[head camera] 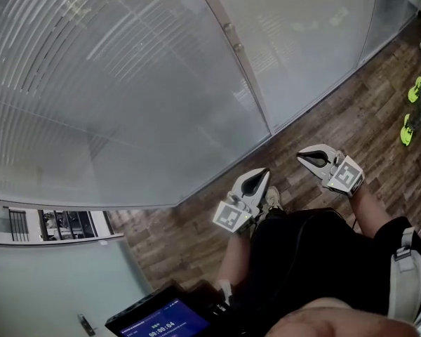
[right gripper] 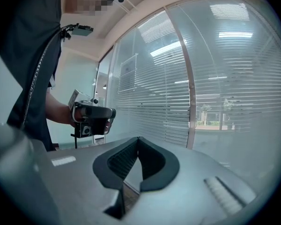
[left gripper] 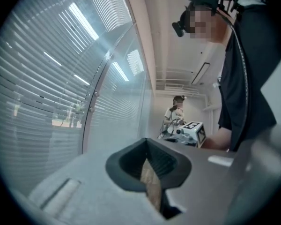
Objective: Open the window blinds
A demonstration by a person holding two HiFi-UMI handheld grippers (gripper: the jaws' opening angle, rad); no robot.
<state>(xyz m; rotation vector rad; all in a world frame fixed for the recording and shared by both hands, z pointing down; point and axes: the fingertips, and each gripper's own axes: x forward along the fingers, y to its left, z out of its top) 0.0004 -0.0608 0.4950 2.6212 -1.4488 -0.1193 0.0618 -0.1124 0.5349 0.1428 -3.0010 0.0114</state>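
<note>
The only writing I can read is on the dark screen [head camera: 156, 321] at the bottom of the head view. Its white digits look like 00:00:04, though they are small. A tiny line above them is too blurred. A black-and-white square marker [head camera: 229, 217], pattern only, sits on my left tongs [head camera: 265, 174], another on my right tongs [head camera: 303, 157].

Blinds [head camera: 91, 62] cut off at top edge, distant person [left gripper: 178, 111] too small (details unclear), screen [head camera: 161, 321] cropped.

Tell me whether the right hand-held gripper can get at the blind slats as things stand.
Probably not. The right hand-held gripper, shut and empty, hangs short of the glass, and the blind slats seem to sit behind it; no cord or wand shows.
</note>
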